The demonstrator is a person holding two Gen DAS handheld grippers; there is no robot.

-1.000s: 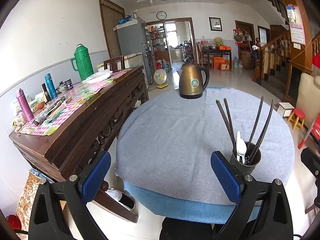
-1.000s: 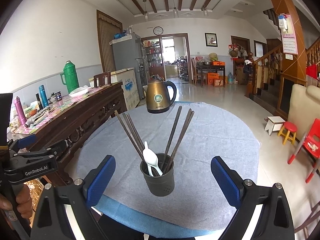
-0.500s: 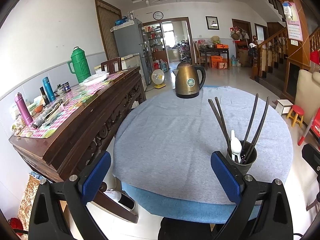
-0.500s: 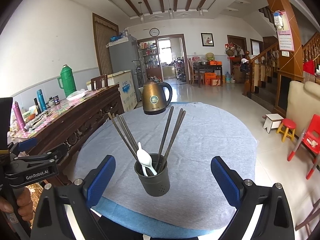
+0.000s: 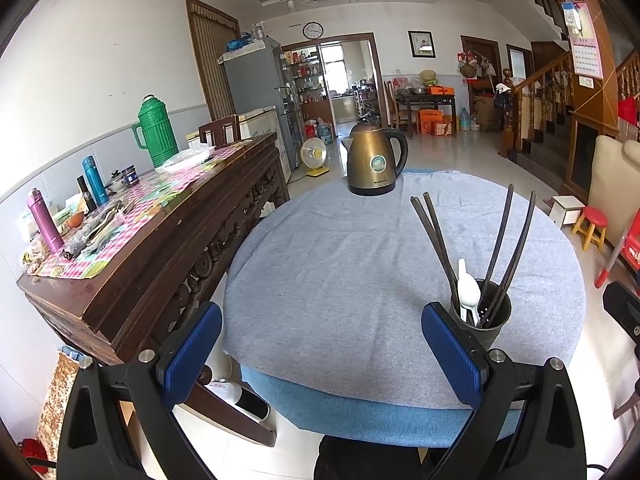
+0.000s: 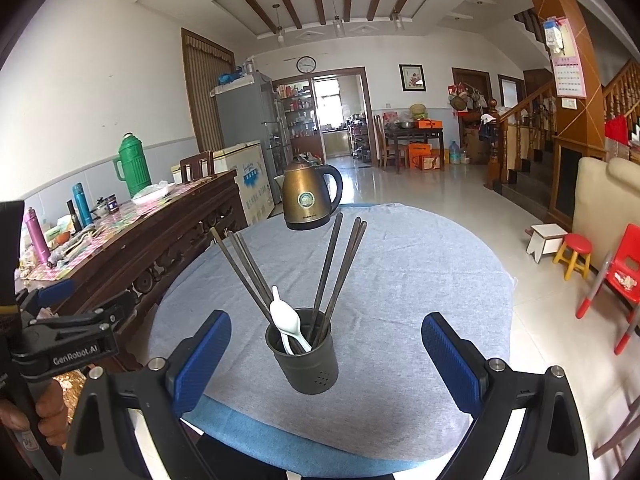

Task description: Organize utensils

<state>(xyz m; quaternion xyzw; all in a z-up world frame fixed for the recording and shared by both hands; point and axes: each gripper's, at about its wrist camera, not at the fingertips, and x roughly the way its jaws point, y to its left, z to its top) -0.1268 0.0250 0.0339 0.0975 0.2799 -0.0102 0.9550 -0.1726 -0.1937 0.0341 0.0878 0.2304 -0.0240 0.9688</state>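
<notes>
A dark utensil cup point(image 6: 306, 364) stands near the front edge of a round table with a grey cloth point(image 6: 400, 288). It holds several dark chopsticks point(image 6: 332, 264) and a white spoon point(image 6: 286, 316). In the left wrist view the cup point(image 5: 486, 320) sits just behind my left gripper's right finger. My right gripper point(image 6: 326, 356) is open and empty, with the cup between its blue pads and a little beyond them. My left gripper point(image 5: 322, 354) is open and empty in front of the table edge, left of the cup.
A bronze kettle point(image 6: 310, 200) stands at the table's far side. A long wooden sideboard point(image 5: 160, 232) on the left carries flasks, a green thermos point(image 5: 154, 132) and clutter. Small stools point(image 6: 574, 254) and a red chair point(image 6: 624, 272) stand on the floor at right.
Both grippers have drawn back a little from the table and risen slightly, so the cup and kettle look smaller and farther. Both stay open.
</notes>
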